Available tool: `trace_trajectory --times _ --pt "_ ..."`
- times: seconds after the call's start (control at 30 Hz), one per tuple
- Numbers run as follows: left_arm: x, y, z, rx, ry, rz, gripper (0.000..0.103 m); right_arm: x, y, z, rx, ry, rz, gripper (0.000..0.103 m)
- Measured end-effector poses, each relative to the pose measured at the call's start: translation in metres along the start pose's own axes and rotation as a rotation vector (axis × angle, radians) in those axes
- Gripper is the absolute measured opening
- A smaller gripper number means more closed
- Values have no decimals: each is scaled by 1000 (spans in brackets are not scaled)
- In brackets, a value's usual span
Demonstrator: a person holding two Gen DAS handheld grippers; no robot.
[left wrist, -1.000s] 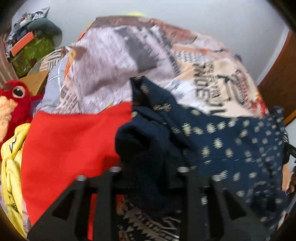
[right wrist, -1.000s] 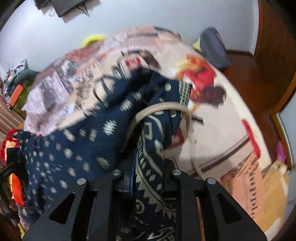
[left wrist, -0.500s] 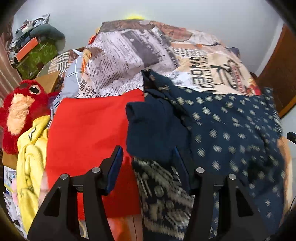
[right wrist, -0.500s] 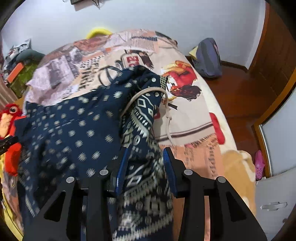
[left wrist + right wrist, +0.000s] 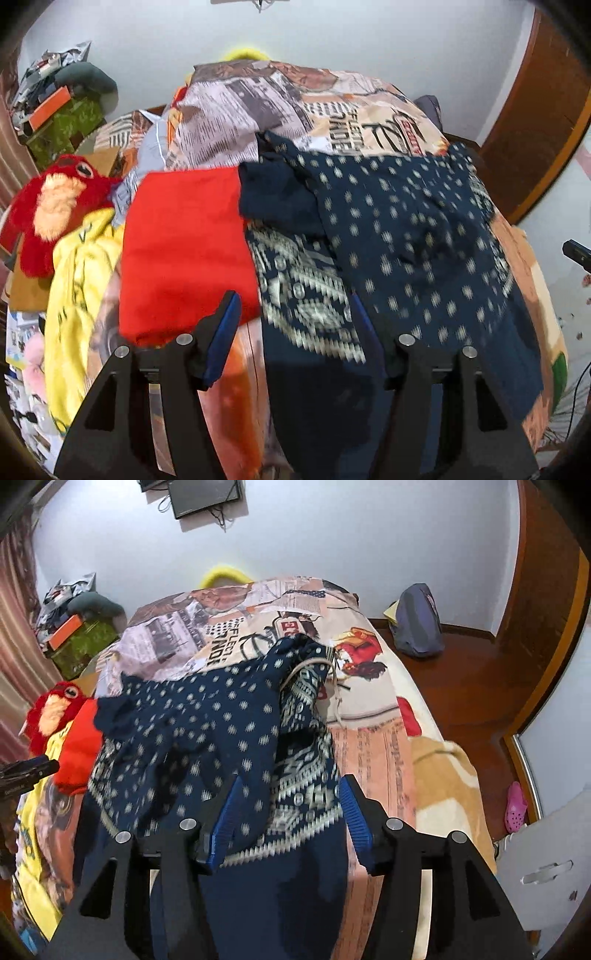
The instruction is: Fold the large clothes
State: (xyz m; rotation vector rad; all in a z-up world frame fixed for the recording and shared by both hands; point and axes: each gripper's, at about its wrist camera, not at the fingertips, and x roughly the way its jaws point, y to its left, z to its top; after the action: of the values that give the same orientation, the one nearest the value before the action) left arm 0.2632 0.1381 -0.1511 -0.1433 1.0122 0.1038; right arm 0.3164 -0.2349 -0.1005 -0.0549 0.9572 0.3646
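A large navy garment with pale dot and band patterns (image 5: 406, 236) lies rumpled across the bed, folded over on itself; it also shows in the right wrist view (image 5: 221, 731), with a pale drawstring (image 5: 334, 686) at its far end. My left gripper (image 5: 295, 317) is open and empty above the garment's near left part. My right gripper (image 5: 288, 812) is open and empty above its patterned band. The other gripper's tip (image 5: 26, 771) shows at the left edge of the right wrist view.
A folded red cloth (image 5: 184, 243) lies left of the garment, with a yellow garment (image 5: 74, 288) and a red plush toy (image 5: 48, 210) beyond. The bed has a printed cover (image 5: 369, 716). A grey backpack (image 5: 419, 627) sits on the wooden floor at the right.
Both grippers were shut on the navy garment one second ago. They have opened, let it drop on the bed, and pulled back toward me.
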Motion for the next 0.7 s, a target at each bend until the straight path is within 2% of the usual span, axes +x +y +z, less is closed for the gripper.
trace_trajectory --times 0.3,0.53,0.7 --pt "3 7 -72 -50 115 -92 61 -8 -2 -50 -51 79 -9 51" --pt "21 14 -118 -144 222 -189 61 10 -10 -95 -8 177 1 51" --pt "33 11 -143 -171 274 -249 61 27 -19 -116 62 232 17 51"
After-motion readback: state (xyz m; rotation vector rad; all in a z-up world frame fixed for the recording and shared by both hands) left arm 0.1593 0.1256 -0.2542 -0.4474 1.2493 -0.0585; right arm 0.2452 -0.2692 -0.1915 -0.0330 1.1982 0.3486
